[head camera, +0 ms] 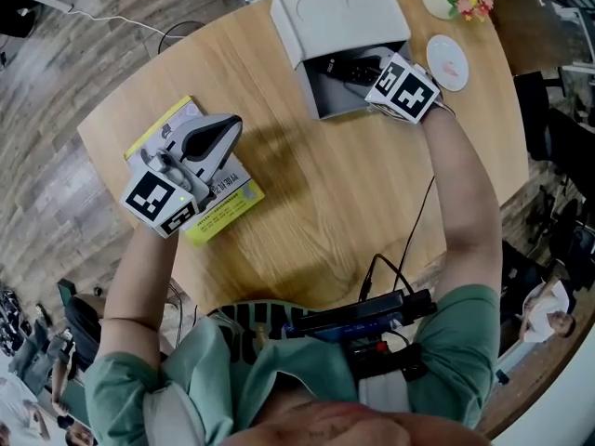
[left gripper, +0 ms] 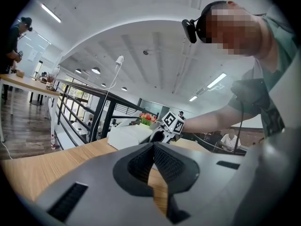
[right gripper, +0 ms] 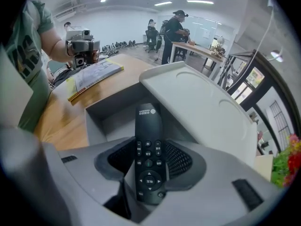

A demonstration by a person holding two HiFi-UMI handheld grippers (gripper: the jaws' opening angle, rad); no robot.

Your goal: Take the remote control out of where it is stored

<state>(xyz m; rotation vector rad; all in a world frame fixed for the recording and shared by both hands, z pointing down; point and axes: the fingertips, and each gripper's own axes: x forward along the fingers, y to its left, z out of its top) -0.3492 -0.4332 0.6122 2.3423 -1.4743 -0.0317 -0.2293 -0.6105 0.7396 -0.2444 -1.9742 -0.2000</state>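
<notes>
Remote control is slim and black, with buttons and round pad.

Green short-sleeved T-shirt with dark lettering; black head camera; black cable running to a black chest unit. Grey left claw and right claw, each bearing a cube of black-and-white square markers.
</notes>
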